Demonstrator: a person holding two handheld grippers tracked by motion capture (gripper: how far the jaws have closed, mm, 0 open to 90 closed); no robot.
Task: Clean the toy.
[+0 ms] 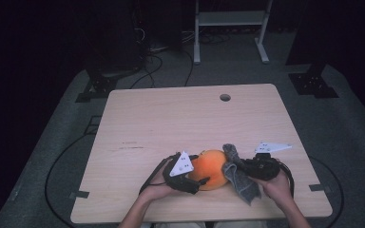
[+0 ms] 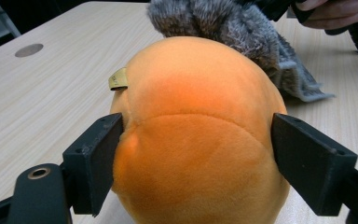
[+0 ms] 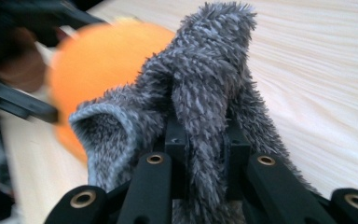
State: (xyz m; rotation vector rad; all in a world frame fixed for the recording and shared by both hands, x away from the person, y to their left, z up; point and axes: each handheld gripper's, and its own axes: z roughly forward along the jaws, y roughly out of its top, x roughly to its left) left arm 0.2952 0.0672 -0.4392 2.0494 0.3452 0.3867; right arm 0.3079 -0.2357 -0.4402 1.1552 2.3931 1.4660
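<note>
Orange plush ball (image 2: 200, 135) is sitting between the two black jaws of the left gripper (image 2: 196, 163), which are standing wide and pressing into its soft sides, so the ball is being clamped there. It is resting on a pale wooden table (image 1: 171, 118) near the person's edge, and the table is standing on grey carpet in a dark room, with a white frame (image 1: 230, 21) and black stands beyond the far edge and cables trailing over the floor. A round hole (image 1: 225, 97) is showing in the far part of the tabletop. The ball is slightly longer than it is wide, its long axis running away from the left jaws toward a small tan tag (image 2: 119, 78) on its far side. Just past the ball, a grey fuzzy cloth (image 3: 200, 93) is being pinched by the right gripper (image 3: 205, 140), whose jaws are closed tight on a fold of it; the cloth is rising past the fingertips and lying against the ball. Counted up: one ball, one cloth, two grippers, one table.
</note>
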